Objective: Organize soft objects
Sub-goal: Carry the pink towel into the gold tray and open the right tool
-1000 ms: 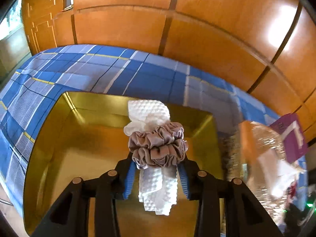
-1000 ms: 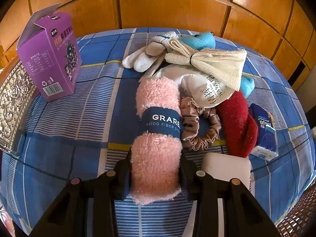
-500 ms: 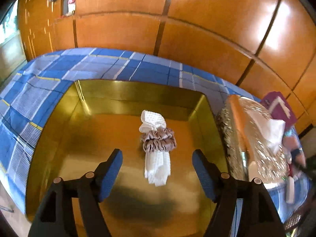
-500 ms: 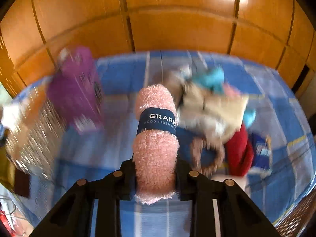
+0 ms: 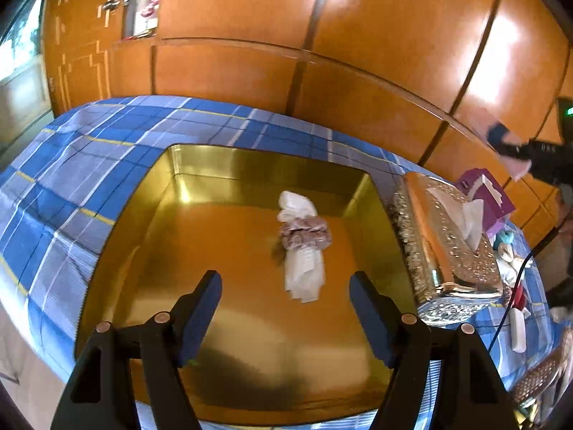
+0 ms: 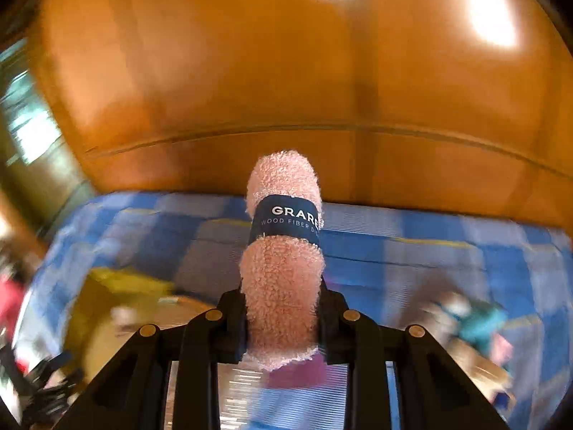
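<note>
Presently the right tool (image 6: 283, 317) pinches the lower end of a pink fleecy roll (image 6: 283, 272), its two black jaws pressed into the pile on either side; the roll stands up and away from the tool, banded by a navy paper sleeve (image 6: 286, 223). It looks light and squashy, so a firm squeeze low on the body, below the sleeve, should hold it without slipping, though the free end may flop. The right view is blurred, and little else there can be told.

Over on the other side, the left tool (image 5: 285, 292) hangs spread wide above a gold tray (image 5: 150, 193) on the blue plaid cloth (image 5: 71, 165). On the tray floor lies a white waffle cloth (image 5: 304, 272) cinched by a mauve scrunchie (image 5: 304, 236), apart from both jaws.
</note>
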A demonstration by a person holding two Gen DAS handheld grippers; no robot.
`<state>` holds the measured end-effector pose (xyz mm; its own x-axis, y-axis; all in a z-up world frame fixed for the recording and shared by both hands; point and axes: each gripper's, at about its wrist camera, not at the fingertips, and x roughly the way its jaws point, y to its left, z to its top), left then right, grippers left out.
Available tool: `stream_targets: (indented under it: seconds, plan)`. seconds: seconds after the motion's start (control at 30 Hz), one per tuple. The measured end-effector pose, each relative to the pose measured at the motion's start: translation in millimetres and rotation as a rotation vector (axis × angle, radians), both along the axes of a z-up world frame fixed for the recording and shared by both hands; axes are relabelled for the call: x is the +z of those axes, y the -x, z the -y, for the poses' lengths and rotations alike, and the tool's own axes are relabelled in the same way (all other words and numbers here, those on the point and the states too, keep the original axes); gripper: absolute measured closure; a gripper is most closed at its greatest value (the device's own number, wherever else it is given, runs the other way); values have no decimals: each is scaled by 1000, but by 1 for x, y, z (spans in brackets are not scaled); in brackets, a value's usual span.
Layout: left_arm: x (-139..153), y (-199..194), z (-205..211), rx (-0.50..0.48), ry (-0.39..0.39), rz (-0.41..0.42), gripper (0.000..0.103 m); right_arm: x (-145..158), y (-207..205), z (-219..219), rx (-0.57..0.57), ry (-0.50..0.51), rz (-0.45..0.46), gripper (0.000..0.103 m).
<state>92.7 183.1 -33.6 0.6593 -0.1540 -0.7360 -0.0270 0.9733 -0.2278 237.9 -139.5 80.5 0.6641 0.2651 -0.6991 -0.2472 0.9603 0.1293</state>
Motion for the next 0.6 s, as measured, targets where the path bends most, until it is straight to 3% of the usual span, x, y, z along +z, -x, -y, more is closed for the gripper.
stream_targets:
  seconds: [0.1, 0.3, 0.4, 0.6]
  plan:
    - [0, 6, -16, 38, 1, 3, 29, -5, 9, -67, 216, -18, -23, 75]
    - [4, 27, -40, 125, -26, 22, 29, -44, 45, -168, 494, 13, -105, 75]
    - [8, 39, -46, 164, -50, 38, 29, -68, 67, -189, 526, 62, -127, 75]
    - [19, 61, -48, 217, -92, 71, 27, -109, 91, -186, 463, 143, -139, 75]
